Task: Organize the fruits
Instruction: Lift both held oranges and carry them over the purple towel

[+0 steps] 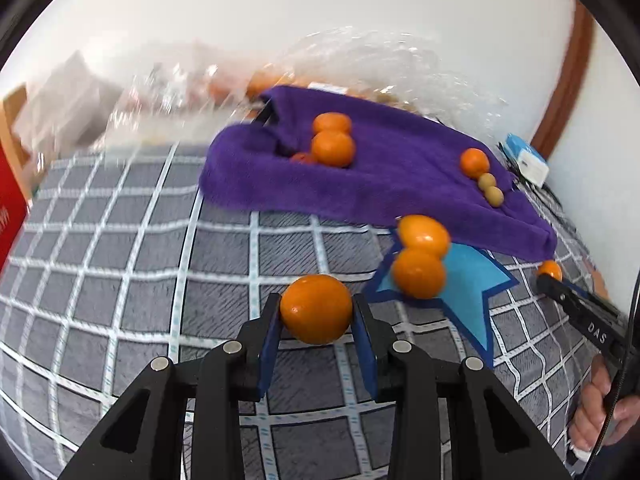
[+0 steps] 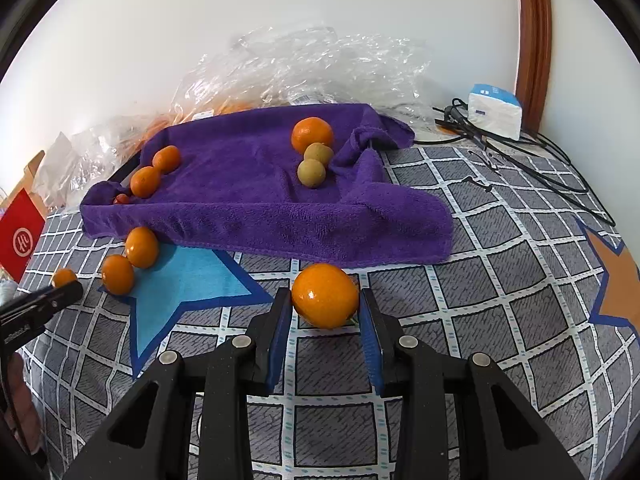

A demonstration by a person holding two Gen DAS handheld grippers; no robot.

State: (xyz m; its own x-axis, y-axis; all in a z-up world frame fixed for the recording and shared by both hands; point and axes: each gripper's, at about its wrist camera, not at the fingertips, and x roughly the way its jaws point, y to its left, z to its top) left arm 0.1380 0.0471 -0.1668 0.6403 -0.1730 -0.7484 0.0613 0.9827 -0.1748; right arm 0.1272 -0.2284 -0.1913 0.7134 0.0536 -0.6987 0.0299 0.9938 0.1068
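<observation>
My left gripper (image 1: 316, 310) is shut on an orange (image 1: 316, 308) and holds it above the grid-patterned cloth (image 1: 120, 280). My right gripper (image 2: 325, 300) is shut on another orange (image 2: 325, 295) just in front of the purple towel (image 2: 248, 204). Two oranges (image 2: 130, 260) lie on the blue star patch (image 2: 184, 280), also seen in the left wrist view (image 1: 420, 256). On the towel lie two oranges (image 2: 154, 170) at the left, one orange (image 2: 312, 134) with two small tan fruits (image 2: 314, 164) at the right, and a small red fruit (image 2: 121, 199).
Crinkled clear plastic bags (image 2: 312, 68) lie behind the towel against the white wall. A white-and-blue box (image 2: 494, 110) and black cables (image 2: 520, 148) sit at the back right. A red box (image 2: 20, 236) stands at the left. An orange star patch (image 2: 616, 280) is at the right.
</observation>
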